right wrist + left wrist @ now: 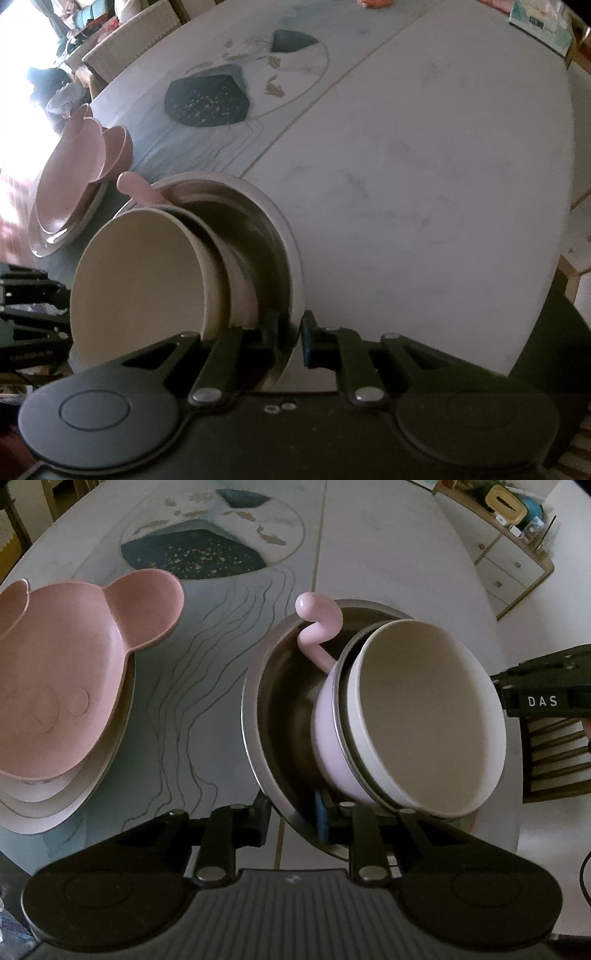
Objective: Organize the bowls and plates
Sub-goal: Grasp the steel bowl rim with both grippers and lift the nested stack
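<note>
A large steel-lined bowl [277,701] stands on the table. Leaning inside it is a pink bowl [328,746] with a curled handle [317,624], and a cream bowl [424,709] nests in that. My left gripper [291,821] is shut on the big bowl's near rim, one finger inside and one outside. In the right wrist view my right gripper [291,338] pinches the same large bowl [273,229] at its rim, beside the tilted cream bowl [136,280]. A pink bear-shaped plate [66,679] tops a stack of plates to the left.
The round table [406,166] carries a jellyfish print. A sideboard [513,557] and a wooden chair [554,764] stand past its right edge. A tissue pack [543,26] lies at the far side. The plate stack [74,192] sits near the left edge.
</note>
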A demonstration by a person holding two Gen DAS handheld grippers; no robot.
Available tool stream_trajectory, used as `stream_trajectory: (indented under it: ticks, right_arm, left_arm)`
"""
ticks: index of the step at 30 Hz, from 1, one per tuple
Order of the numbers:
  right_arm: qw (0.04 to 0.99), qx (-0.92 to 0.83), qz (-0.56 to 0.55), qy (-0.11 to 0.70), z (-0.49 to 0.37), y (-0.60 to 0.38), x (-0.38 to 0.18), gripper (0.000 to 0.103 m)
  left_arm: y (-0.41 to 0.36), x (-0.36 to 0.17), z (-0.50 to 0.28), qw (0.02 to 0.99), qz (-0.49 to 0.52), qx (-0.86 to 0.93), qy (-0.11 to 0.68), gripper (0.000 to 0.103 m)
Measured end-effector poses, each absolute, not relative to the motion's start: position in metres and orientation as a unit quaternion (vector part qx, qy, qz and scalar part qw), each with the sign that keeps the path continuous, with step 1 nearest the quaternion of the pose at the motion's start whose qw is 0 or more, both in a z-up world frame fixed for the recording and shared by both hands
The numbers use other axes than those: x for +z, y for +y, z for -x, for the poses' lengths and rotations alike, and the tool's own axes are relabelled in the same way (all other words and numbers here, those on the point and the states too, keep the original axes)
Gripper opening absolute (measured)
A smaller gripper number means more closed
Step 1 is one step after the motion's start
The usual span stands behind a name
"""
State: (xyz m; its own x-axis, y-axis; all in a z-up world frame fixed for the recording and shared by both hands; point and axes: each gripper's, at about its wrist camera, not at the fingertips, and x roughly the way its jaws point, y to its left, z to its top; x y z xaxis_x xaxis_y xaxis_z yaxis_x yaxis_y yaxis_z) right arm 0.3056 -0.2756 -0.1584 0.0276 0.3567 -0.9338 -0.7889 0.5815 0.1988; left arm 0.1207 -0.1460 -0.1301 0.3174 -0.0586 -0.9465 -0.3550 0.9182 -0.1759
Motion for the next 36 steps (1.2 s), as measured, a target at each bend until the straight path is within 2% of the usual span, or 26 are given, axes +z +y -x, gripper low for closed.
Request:
stream_trajectory:
  ticks: [17,24,36]
  right_arm:
    - [0.718,0.402,0.164,0.544,-0.297,-0.269,-0.119,0.012]
    - [0.735,0.401,0.147,0.527,-0.282,-0.231,-0.093,0.011]
    - [0.745,0.374,0.118,0.540,-0.237,-0.133,-0.098,0.012]
  left_arm:
    - [-0.118,-0.090,-0.117,0.813,0.170,0.106,0.547,0.020]
    - [-0.067,-0.069,-0.106,0.822,0.150,0.100,0.540,0.020]
    - [0.040,-0.064,-0.077,0.825,0.113,0.067,0.550,0.020]
